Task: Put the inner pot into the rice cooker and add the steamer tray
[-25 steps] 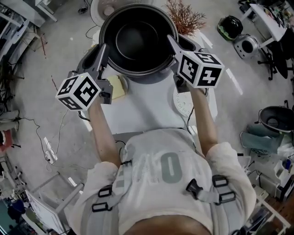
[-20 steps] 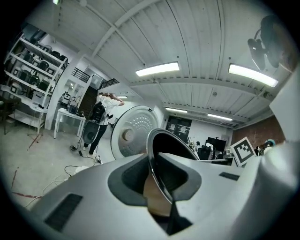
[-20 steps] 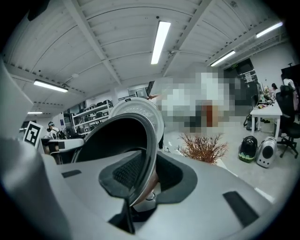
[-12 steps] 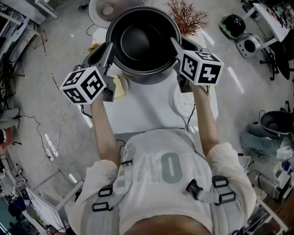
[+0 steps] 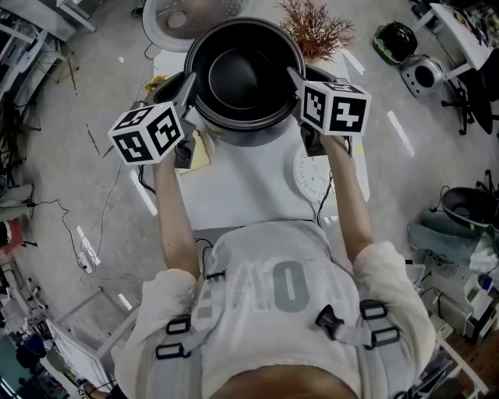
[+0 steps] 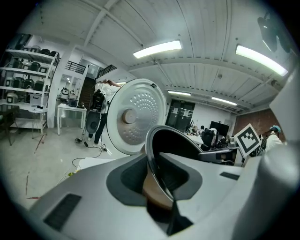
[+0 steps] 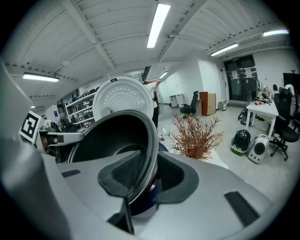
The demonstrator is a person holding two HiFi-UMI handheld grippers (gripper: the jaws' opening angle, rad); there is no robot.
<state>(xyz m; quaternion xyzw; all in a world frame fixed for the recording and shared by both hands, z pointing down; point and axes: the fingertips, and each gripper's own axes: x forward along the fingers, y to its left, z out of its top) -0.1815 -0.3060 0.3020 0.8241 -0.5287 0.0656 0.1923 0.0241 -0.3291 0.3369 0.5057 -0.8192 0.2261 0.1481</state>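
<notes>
The black inner pot (image 5: 243,74) hangs level over the far end of the white table (image 5: 242,191), held by its rim from both sides. My left gripper (image 5: 187,84) is shut on the left rim (image 6: 152,154), and its jaws have just eased slightly with the rim still between the pads. My right gripper (image 5: 295,78) is shut on the right rim (image 7: 151,140) in the same way. The rice cooker's white lid (image 5: 183,15) stands open behind the pot. Its body is mostly hidden under the pot. A white round perforated disc (image 5: 312,175), probably the steamer tray, lies on the table under my right arm.
A yellowish pad (image 5: 199,152) lies on the table by my left gripper. A dried brown plant (image 5: 316,31) stands at the table's far right corner. Cables (image 5: 93,234) trail on the floor to the left, and helmets and chairs (image 5: 409,58) stand to the right.
Both grippers have carried the pot farther from me and lower, toward the open lid. The marker cubes have drawn closer to the pot's sides.
</notes>
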